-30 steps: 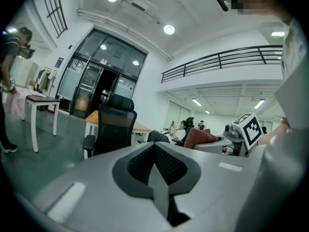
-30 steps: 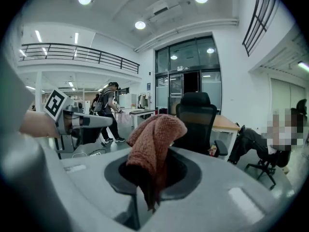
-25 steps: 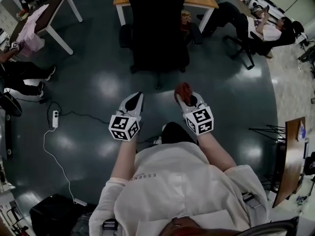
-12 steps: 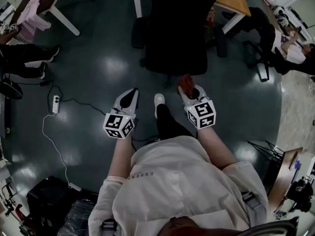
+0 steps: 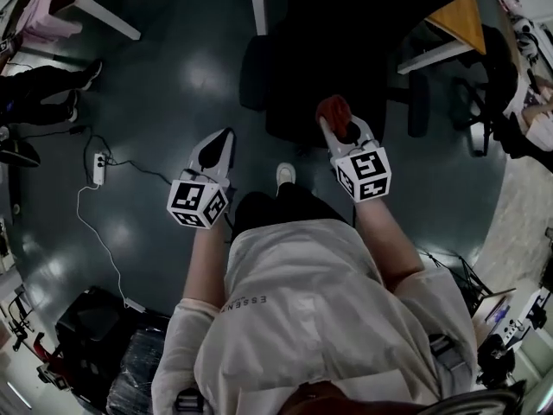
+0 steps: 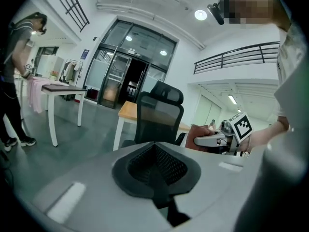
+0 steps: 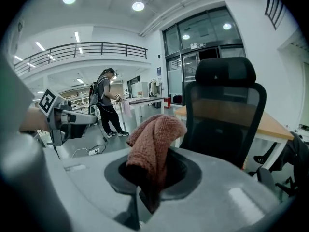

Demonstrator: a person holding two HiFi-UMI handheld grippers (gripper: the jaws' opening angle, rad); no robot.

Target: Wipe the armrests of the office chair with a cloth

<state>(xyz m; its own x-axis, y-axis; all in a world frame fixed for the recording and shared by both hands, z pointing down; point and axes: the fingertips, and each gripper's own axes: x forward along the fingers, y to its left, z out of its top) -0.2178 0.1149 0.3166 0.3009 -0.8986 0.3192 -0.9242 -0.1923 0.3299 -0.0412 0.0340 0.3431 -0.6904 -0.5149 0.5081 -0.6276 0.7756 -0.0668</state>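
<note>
Two grippers: right gripper (image 5: 340,135) clamped on red cloth (image 5: 332,111); left gripper (image 5: 218,145) closed, empty. Office chair (image 5: 346,50) just ahead. Advice: press cloth flat on armrest (image 5: 419,102), stroke lengthwise.

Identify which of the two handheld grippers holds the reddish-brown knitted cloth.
The right gripper: its jaws clamp the reddish-brown knitted cloth. The left gripper has its jaws together, with nothing between them.

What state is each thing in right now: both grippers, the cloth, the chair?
left gripper: shut, empty.
right gripper: shut on the cloth.
cloth: bunched, clamped, sticking up from the jaws.
office chair: upright, vacant, not yet touched by the cloth.
</note>
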